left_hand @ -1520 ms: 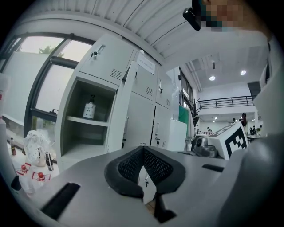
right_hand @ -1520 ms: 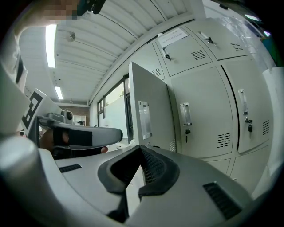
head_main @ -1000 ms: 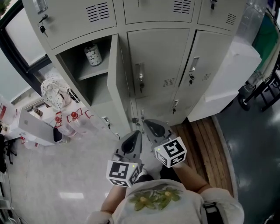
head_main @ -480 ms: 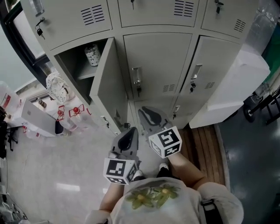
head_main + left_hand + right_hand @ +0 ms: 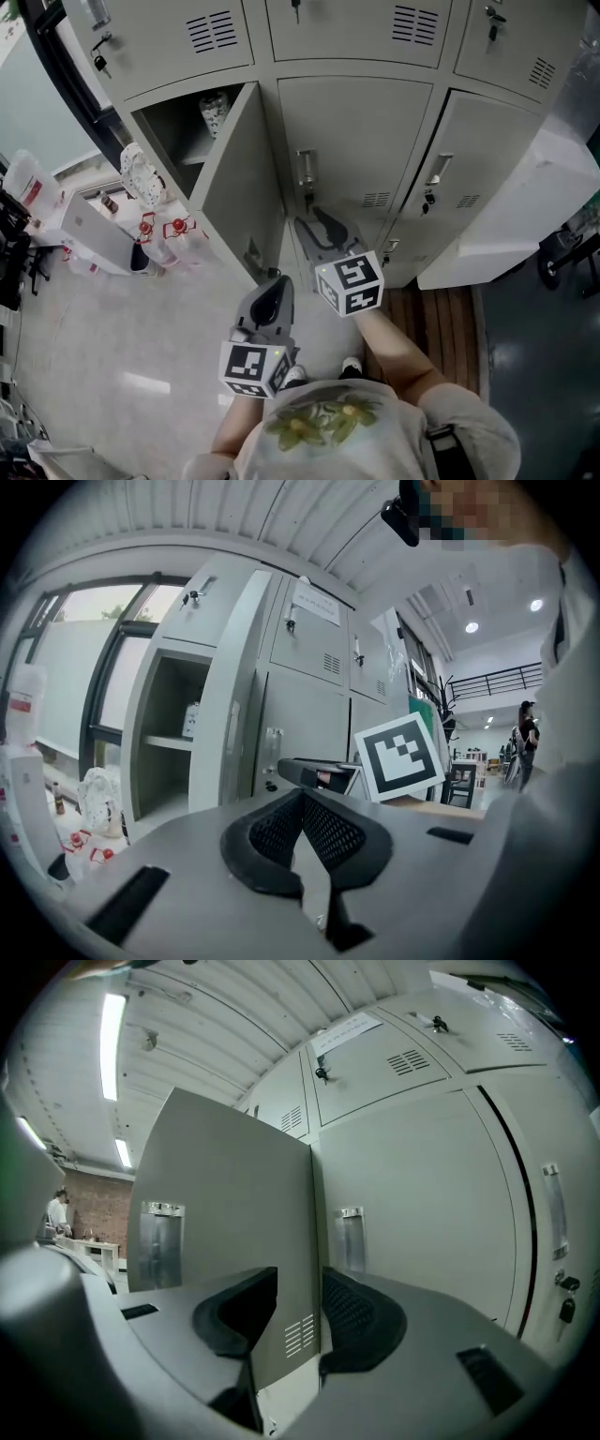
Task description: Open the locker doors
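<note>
The grey lockers fill the head view. The left middle door [image 5: 234, 178] stands swung out, and its compartment holds a patterned jar [image 5: 214, 108] on a shelf. The middle door [image 5: 361, 141] and the right door [image 5: 473, 155] are closed, with keys in their locks. My right gripper [image 5: 311, 223] points level at the lockers, just right of the open door. Its jaws have just been opening and nothing is between them [image 5: 300, 1277]; the open door [image 5: 234, 1194] shows through the gap. My left gripper [image 5: 278, 283] hangs lower and nearer me, its pads meeting at the tips [image 5: 300, 797].
A white box [image 5: 511, 211] leans against the lockers at the right, above a wooden platform [image 5: 436, 319]. Bags and small items [image 5: 141, 183] and a white board [image 5: 94, 234] lie on the floor at the left. Upper doors [image 5: 352, 28] are closed.
My right gripper has moved up and forward toward the middle door. The open door now shows a broader face. The left gripper has hardly shifted.
</note>
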Tool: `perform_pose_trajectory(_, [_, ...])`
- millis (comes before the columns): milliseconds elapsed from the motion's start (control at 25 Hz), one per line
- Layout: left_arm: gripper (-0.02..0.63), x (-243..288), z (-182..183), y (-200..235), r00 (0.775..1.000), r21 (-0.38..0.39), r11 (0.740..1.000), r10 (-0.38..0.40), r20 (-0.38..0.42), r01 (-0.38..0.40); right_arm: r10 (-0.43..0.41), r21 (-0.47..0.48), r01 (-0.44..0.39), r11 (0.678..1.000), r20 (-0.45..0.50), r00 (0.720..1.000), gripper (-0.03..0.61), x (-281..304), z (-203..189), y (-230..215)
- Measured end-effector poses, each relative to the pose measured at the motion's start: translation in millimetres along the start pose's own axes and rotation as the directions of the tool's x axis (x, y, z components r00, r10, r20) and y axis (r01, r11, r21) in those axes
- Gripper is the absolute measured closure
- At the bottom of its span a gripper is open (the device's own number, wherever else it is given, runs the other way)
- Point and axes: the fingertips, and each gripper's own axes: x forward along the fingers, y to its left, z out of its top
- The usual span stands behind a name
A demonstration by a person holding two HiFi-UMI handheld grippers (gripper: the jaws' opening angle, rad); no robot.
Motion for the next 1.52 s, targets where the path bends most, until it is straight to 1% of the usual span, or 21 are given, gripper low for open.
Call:
perform_pose_trajectory(120, [0.586,0.7,-2.4,3.4,1.000,-0.004,1.000,0.024,-0.020,-0.024,-0.005,-0.004,0.005,1.000,-0.001,1.000,0.434,12.6,1.1,-9.7])
perform_pose_trajectory(240, [0.586,2.4,2.7,7.5,0.999,0.007,0.999,0.051,0.008,-0.051,-0.006,-0.013,0.006,1.000,-0.005,1.000,0.431,25.1,2.4,-16.7])
perform_pose_trajectory(360, [0.586,4.8,3.8,9.4,0.998,0.005,0.998,0.064,0.010,-0.064,-0.012,-0.021,0.012,1.000,-0.013,1.000,0.428,37.0,2.2,-23.3])
perform_pose_trajectory(520, [0.586,8.9,6.1,9.9,0.998,0.013,0.998,0.068,0.017,-0.068,-0.024,-0.023,0.023,0.999,-0.028,0.999,0.428,51.6,-1.2,-31.2])
perform_pose_trajectory(760, [0.586,13.2,-1.3,11.0,0.997,-0.002,0.997,0.071,-0.020,-0.071,-0.051,-0.032,0.049,0.998,-0.036,0.998,0.426,69.8,-4.0,-44.9])
perform_pose_trajectory(920, [0.586,15.1,0.9,16.5,0.997,0.011,0.997,0.082,-0.005,-0.082,-0.056,-0.034,0.054,0.998,-0.043,0.998,0.426,78.9,-5.5,-47.8])
perform_pose_trajectory(1080, [0.586,15.8,0.4,19.8,0.996,0.008,0.996,0.084,-0.012,-0.084,-0.064,-0.036,0.062,0.997,-0.046,0.997,0.426,85.7,-5.4,-50.5])
perform_pose_trajectory(1160, [0.586,15.8,-1.5,20.2,0.996,0.003,0.997,0.083,-0.022,-0.083,-0.065,-0.034,0.063,0.997,-0.047,0.997,0.426,88.3,-5.6,-51.3])
perform_pose_trajectory(1360, [0.586,16.7,0.6,21.2,0.997,0.015,0.997,0.079,-0.012,-0.078,-0.054,-0.044,0.051,0.998,-0.060,0.997,0.426,94.1,-7.9,-50.0])
perform_pose_trajectory(1520, [0.586,14.9,1.3,22.3,0.997,0.006,0.997,0.077,-0.009,-0.077,-0.039,-0.042,0.036,0.998,-0.073,0.997,0.426,95.8,-11.2,-45.4])
